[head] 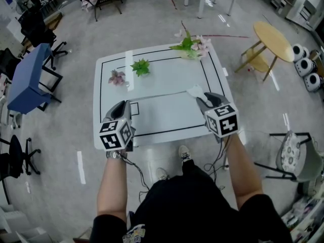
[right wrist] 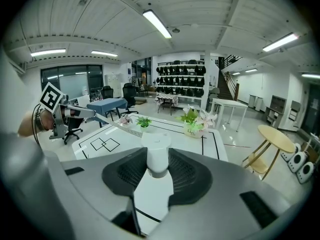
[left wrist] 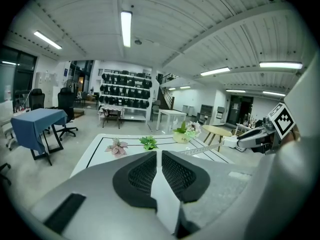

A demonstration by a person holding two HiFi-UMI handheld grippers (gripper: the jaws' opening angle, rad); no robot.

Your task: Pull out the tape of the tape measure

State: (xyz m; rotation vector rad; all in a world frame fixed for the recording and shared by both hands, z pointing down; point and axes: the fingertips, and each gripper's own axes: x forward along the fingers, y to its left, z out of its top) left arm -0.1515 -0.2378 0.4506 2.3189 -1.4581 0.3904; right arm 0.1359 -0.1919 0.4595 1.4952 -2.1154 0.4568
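My right gripper point(head: 205, 99) is shut on the white tape measure body point(head: 195, 91) over the right side of the white table point(head: 167, 130). In the right gripper view the body point(right wrist: 156, 144) stands upright between the pads. A pale tape point(head: 162, 96) runs from it leftward across the table to my left gripper point(head: 123, 105), whose jaws are nearly closed on the tape's end. In the left gripper view the tape point(left wrist: 205, 146) stretches from the jaw tips point(left wrist: 157, 154) to the right gripper point(left wrist: 247, 143). The right gripper view shows the tape point(right wrist: 107, 121) reaching the left gripper point(right wrist: 75, 111).
On the table's far side stand a pink plant point(head: 117, 77), a green plant point(head: 140, 67) and a flower pot point(head: 191, 47). A round wooden table point(head: 273, 34) is at the right, a blue-covered table point(head: 28, 77) at the left, a chair point(head: 298, 156) at the near right.
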